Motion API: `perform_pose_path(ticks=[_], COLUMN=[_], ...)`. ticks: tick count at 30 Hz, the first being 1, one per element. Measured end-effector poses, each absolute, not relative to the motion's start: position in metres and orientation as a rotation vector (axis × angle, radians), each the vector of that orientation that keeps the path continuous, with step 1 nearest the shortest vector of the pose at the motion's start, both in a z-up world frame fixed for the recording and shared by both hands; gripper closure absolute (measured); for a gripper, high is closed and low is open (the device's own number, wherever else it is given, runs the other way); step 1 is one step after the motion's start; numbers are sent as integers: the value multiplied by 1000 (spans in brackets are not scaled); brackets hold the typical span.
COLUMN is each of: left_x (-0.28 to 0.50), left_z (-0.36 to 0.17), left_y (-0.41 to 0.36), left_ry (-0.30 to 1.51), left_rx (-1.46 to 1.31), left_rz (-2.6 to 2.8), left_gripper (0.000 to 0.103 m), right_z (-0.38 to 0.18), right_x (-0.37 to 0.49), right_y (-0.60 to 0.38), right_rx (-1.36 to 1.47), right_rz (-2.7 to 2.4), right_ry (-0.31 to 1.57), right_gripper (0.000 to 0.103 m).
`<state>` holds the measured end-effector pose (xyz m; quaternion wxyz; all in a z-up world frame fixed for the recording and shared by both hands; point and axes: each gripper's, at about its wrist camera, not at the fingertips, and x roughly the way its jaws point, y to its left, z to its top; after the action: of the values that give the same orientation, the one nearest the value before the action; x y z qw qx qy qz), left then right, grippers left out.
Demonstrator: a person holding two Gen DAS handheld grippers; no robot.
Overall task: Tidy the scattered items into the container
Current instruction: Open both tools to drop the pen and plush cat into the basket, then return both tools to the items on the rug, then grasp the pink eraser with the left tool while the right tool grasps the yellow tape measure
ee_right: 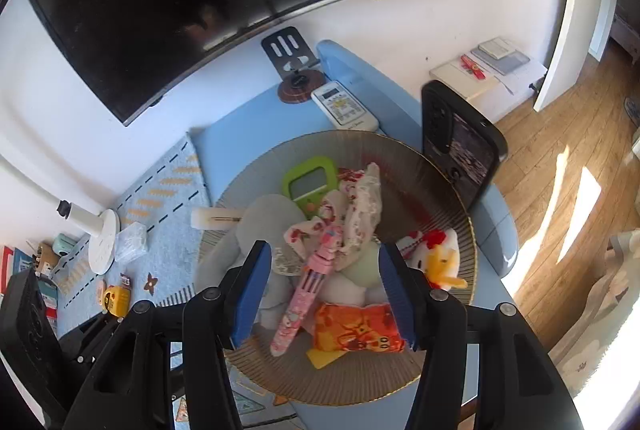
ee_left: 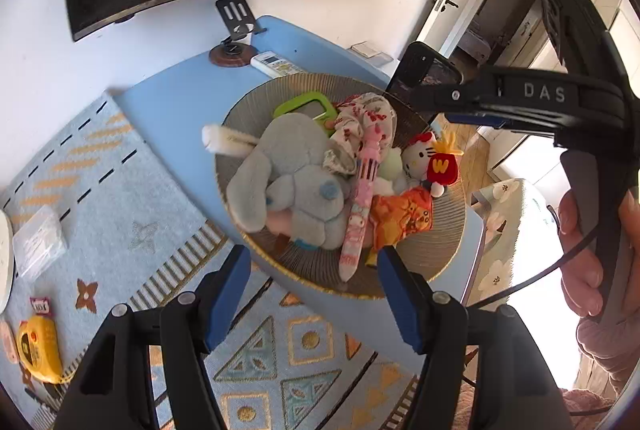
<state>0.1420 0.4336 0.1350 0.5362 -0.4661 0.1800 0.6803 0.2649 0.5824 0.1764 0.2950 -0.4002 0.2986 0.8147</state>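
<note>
Hovering above the round ribbed basket (ee_right: 436, 182) on the blue desk (ee_right: 224, 146), the right claw (ee_right: 324, 290) stands open and empty, its blue pads flanking one pink pen (ee_right: 308, 294) lying in the basket below. The left claw (ee_left: 312, 294) is likewise open and empty at the basket's near rim. Counted inside: one grey plush (ee_left: 296, 182), one green-framed device (ee_left: 308, 106), one floral cloth (ee_left: 364, 122), one orange pouch (ee_left: 400, 218), one white cat plush (ee_left: 420, 154). One black phone (ee_right: 460, 150) stands at the basket's far edge.

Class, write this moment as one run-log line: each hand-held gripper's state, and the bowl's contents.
left hand-held gripper: open, empty | right hand-held gripper: open, empty | bowl: grey plush, pink pen, orange pouch inside
</note>
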Motion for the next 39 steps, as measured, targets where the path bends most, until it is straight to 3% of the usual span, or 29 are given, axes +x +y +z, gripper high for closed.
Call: perform_pose_path(ticks=[9, 17, 22, 30, 33, 35, 39], left_x=[83, -37, -96, -111, -109, -106, -100], left_z=[132, 108, 80, 42, 35, 31, 32], left_y=[291, 160, 144, 167, 170, 172, 170], left_ry=[369, 210, 127, 259, 297, 343, 388], left_rx=[-1202, -1300, -1350, -1332, -1309, -1276, -1213], left_rz=[1803, 2048, 1982, 1927, 1934, 1957, 1975], left_gripper=[40, 40, 40, 43, 55, 73, 72], right_z=[177, 166, 151, 97, 79, 73, 61], right_x=[168, 108, 82, 30, 20, 13, -1], right_y=[462, 367, 330, 314, 315, 314, 315], right_rx=[-1197, -1304, -1380, -1589, -1597, -1584, -1569], right_rz=[2359, 2428, 2411, 2230, 2144, 2125, 2076], right_ry=[817, 803, 771, 886, 965, 964, 971], right_gripper=[43, 43, 43, 42, 43, 43, 43])
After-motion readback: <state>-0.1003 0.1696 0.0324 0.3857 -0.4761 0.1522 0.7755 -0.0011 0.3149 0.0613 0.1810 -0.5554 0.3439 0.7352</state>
